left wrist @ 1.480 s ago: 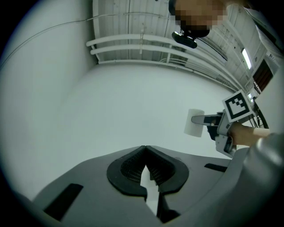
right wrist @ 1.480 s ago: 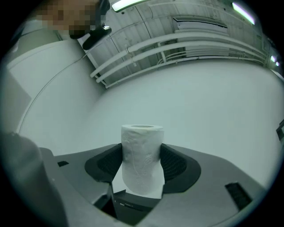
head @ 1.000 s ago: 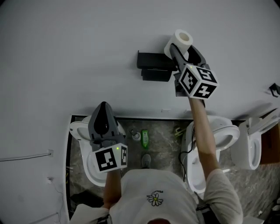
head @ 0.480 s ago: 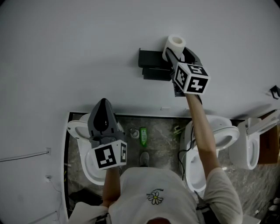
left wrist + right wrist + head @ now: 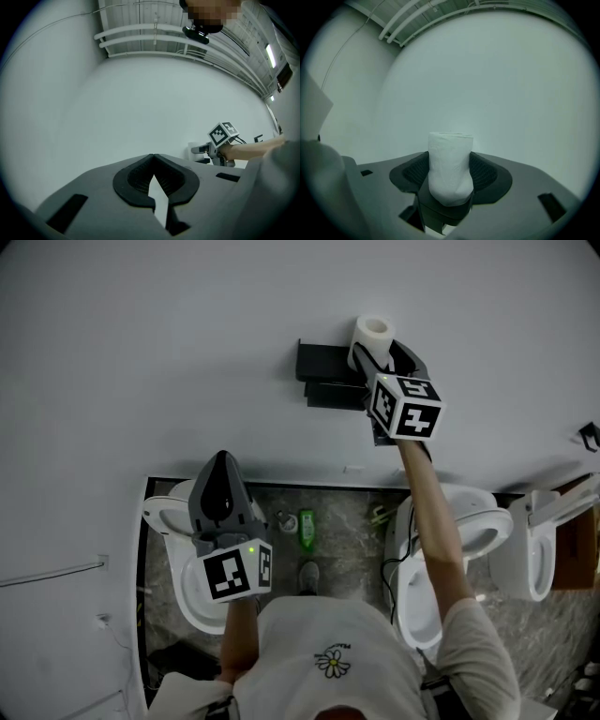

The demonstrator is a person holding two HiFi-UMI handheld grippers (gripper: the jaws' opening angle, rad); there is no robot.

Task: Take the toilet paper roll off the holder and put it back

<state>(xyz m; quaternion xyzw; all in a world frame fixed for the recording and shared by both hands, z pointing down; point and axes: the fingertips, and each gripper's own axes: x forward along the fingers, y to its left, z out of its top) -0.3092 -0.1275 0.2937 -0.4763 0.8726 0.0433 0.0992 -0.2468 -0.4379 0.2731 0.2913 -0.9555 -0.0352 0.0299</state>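
Both | right hand-held gripper [image 5: 382, 352] raised, gripping toilet paper roll [image 5: 374, 330] | left hand-held gripper [image 5: 222, 463] low, closed

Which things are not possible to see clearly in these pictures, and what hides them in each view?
Head view: the right end of the holder is covered by the right gripper and the toilet paper roll, so whether the roll touches it is unclear.
Right gripper view: the holder is out of frame; only wall shows behind the roll.
Left gripper view: the holder is too small, partly behind the right gripper.
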